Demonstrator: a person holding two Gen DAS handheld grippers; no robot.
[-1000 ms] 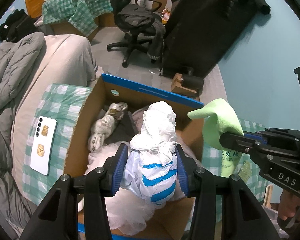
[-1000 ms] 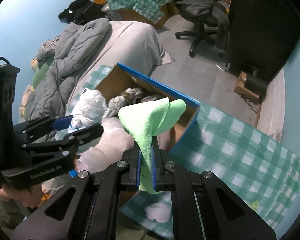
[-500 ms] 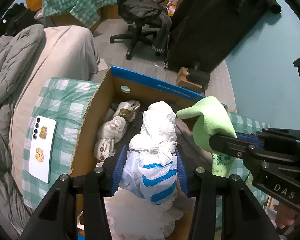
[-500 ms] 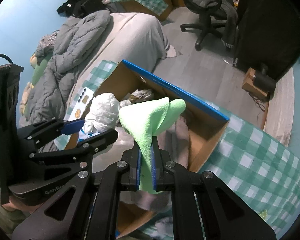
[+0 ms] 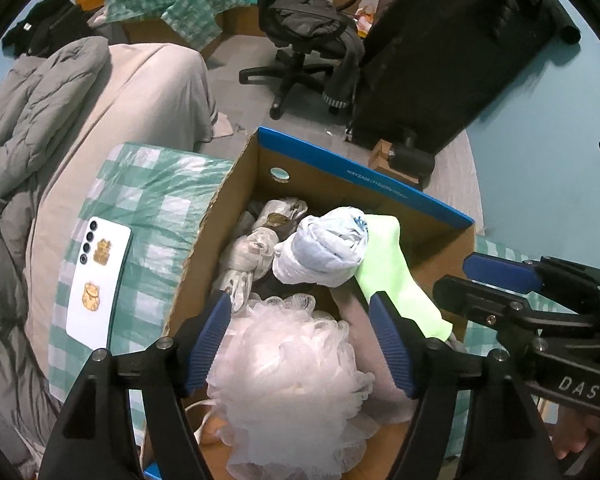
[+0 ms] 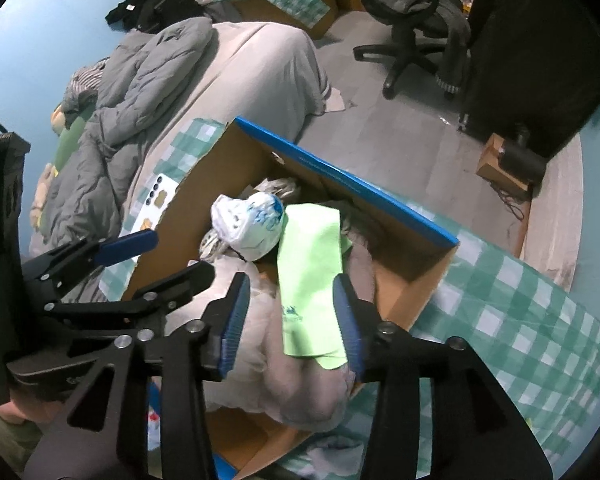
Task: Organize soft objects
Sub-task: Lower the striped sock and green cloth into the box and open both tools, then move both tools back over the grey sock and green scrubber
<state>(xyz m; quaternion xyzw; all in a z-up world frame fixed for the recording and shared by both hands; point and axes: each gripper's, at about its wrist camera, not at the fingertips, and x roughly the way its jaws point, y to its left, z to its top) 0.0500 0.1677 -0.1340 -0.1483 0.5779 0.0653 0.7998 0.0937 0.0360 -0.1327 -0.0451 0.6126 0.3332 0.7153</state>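
A cardboard box with a blue rim point(image 5: 364, 178) point(image 6: 340, 170) stands on a green checked cloth. Inside lie a white and blue plastic bag bundle point(image 5: 324, 250) point(image 6: 248, 222), a light green cloth point(image 5: 396, 280) point(image 6: 312, 276), a pale pink mesh sponge point(image 5: 288, 380) and a knotted grey fabric roll point(image 5: 252, 252). My left gripper point(image 5: 302, 344) is open and empty above the sponge. My right gripper point(image 6: 292, 316) is open and empty over the green cloth, which rests in the box.
A white phone point(image 5: 98, 282) lies on the checked cloth point(image 5: 148, 208) left of the box. A bed with a grey duvet point(image 5: 28, 128) is on the left. An office chair point(image 5: 308, 36) and a black cabinet point(image 5: 440, 52) stand on the floor beyond.
Both grippers have opened. The left one let go of the white and blue bag, the right one let go of the green cloth. Both things now lie in the box.
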